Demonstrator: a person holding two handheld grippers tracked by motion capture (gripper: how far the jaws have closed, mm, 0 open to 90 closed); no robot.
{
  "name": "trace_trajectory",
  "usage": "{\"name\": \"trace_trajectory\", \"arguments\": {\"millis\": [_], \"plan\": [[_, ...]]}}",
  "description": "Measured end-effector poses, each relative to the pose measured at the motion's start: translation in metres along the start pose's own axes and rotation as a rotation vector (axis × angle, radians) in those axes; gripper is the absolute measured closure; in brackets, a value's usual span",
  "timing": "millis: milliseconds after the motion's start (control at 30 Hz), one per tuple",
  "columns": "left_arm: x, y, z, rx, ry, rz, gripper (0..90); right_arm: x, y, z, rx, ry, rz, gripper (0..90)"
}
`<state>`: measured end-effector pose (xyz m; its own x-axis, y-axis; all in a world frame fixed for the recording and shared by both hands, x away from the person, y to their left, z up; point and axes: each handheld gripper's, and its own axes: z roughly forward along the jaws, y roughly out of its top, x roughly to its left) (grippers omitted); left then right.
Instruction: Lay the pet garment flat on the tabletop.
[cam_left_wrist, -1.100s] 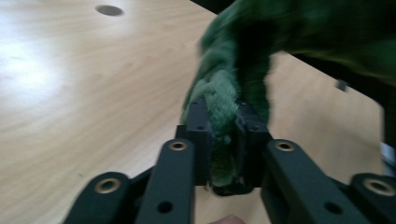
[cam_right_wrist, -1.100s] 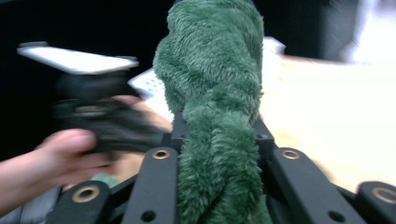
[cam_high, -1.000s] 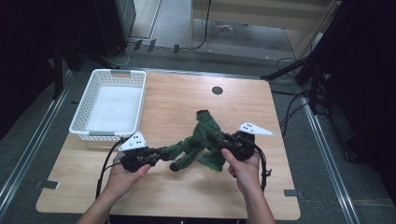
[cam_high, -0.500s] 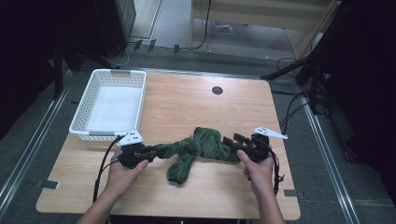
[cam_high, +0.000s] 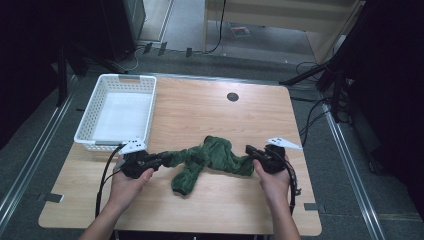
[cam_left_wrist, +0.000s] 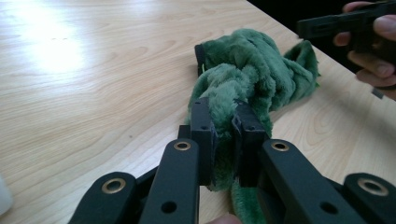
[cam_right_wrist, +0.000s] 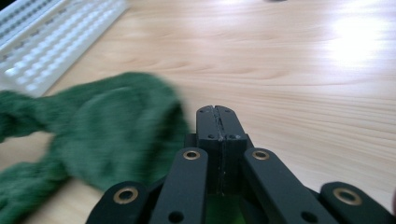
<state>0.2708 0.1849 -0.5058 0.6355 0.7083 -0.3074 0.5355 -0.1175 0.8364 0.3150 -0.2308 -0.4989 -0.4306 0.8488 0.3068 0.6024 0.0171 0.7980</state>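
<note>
We count one green plush cloth (cam_high: 215, 157) on the desk (cam_high: 210, 110), a single piece with several bunched lobes. We count one white slotted basket (cam_high: 117, 112) at the desk's far left corner. We count two hand-held grippers: the left hand-held gripper (cam_high: 162, 159) and the right hand-held gripper (cam_high: 248, 150), each with two black jaws and one grey three-cornered plate. We count two hands holding them, one desk, and one round dark hole (cam_high: 232, 96) in the desk's top.
</note>
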Motion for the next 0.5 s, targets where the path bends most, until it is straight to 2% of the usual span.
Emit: {"name": "trace_trajectory", "arguments": {"millis": [67, 133, 167, 200, 233, 267, 300, 333, 367, 400, 433, 467, 500], "plan": [[0.000, 0.000, -0.001, -0.004, 0.001, -0.001, 81.8, -0.007, 0.000, -0.005, 0.005, 0.032, 0.030, 69.2], [0.000, 0.000, -0.001, -0.007, 0.003, 0.000, 81.6, -0.008, -0.002, -0.006, 0.046, 0.028, 0.052, 53.0], [0.000, -0.001, -0.001, -0.005, 0.003, 0.001, 81.5, -0.007, -0.006, -0.006, 0.050, 0.017, 0.080, 44.7], [0.000, -0.001, -0.001, -0.004, 0.004, 0.003, 81.4, -0.006, -0.009, -0.006, 0.052, 0.005, 0.102, 40.6], [0.000, -0.001, -0.001, -0.006, 0.003, -0.001, 81.3, -0.005, -0.016, -0.005, 0.076, 0.024, 0.144, 39.4], [0.001, -0.001, -0.002, -0.007, 0.000, -0.002, 81.3, -0.004, -0.021, -0.003, 0.094, 0.037, 0.154, 40.2], [0.001, 0.000, -0.002, -0.006, -0.008, 0.000, 81.4, -0.002, -0.025, -0.001, 0.114, 0.017, 0.145, 51.1], [0.001, 0.000, -0.002, -0.010, -0.010, 0.000, 81.4, 0.001, -0.028, 0.000, 0.135, -0.024, 0.117, 66.6], [0.001, 0.000, -0.003, -0.009, -0.012, 0.002, 81.4, 0.001, -0.028, 0.000, 0.137, -0.056, 0.083, 77.5], [0.001, 0.000, -0.004, -0.011, -0.019, -0.003, 81.4, -0.001, -0.026, -0.002, 0.109, -0.067, 0.073, 82.6], [0.001, 0.000, -0.004, -0.011, -0.019, -0.003, 81.4, -0.001, -0.026, -0.002, 0.109, -0.067, 0.073, 82.6], [0.001, 0.000, -0.004, -0.007, -0.056, -0.008, 81.4, -0.008, -0.018, -0.011, 0.037, -0.087, 0.089, 84.6], [0.001, 0.000, -0.004, 0.010, -0.082, -0.003, 81.4, -0.012, -0.014, -0.017, -0.006, -0.111, 0.095, 84.7]]}}
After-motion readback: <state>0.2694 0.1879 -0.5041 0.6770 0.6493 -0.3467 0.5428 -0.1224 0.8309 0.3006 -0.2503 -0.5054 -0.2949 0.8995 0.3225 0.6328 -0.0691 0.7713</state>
